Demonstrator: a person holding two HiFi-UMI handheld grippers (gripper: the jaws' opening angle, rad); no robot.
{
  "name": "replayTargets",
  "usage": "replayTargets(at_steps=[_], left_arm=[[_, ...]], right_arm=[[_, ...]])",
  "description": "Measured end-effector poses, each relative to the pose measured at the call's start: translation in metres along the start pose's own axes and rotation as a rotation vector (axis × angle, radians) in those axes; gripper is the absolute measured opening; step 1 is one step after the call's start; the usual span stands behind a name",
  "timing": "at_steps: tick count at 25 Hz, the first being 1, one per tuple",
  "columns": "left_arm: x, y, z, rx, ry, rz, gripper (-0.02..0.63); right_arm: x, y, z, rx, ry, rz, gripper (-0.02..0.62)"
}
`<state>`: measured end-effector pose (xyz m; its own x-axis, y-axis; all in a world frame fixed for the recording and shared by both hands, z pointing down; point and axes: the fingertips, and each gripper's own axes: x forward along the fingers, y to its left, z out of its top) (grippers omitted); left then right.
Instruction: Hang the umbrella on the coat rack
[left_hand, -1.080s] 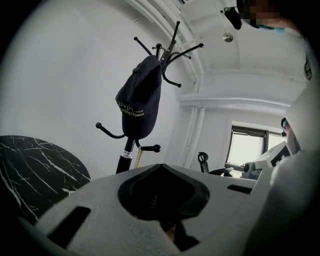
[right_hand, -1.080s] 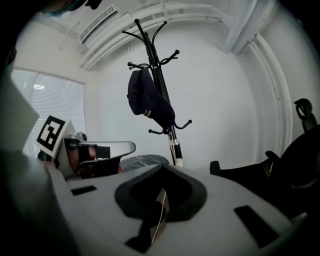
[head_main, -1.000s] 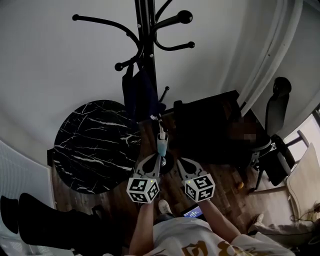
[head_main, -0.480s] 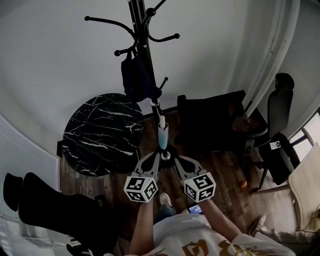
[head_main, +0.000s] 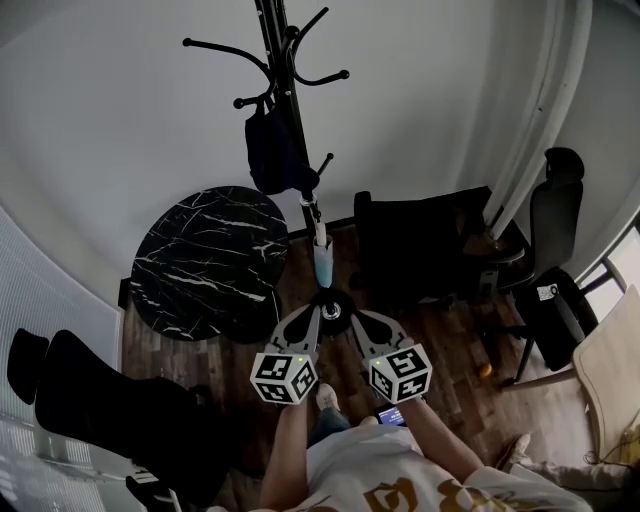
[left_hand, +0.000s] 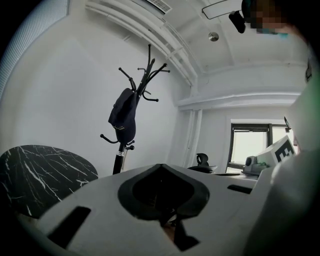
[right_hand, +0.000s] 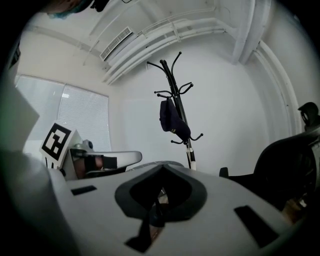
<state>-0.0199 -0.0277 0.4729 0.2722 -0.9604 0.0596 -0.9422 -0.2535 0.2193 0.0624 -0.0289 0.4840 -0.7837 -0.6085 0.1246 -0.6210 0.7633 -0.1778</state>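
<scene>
I've backed away from the black metal coat rack where the navy folded umbrella hangs; my left gripper and right gripper are closed, empty.

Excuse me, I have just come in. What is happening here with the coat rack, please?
A person stands facing the coat rack and holds the left gripper and the right gripper out in front. Both have their jaws together, with nothing between them. What looks like the folded dark blue umbrella hangs from a hook on the rack, apart from both grippers, so the hanging appears to be done. A round black marble table stands beside the rack.
</scene>
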Motion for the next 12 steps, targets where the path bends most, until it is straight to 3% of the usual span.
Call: replayTargets(at_steps=[12], left_arm=[[-0.006,-0.015,0.003,0.024,-0.006,0.009,0.02]], right_arm=[[-0.019,-0.001,0.002,-0.005,-0.009,-0.001,0.011]])
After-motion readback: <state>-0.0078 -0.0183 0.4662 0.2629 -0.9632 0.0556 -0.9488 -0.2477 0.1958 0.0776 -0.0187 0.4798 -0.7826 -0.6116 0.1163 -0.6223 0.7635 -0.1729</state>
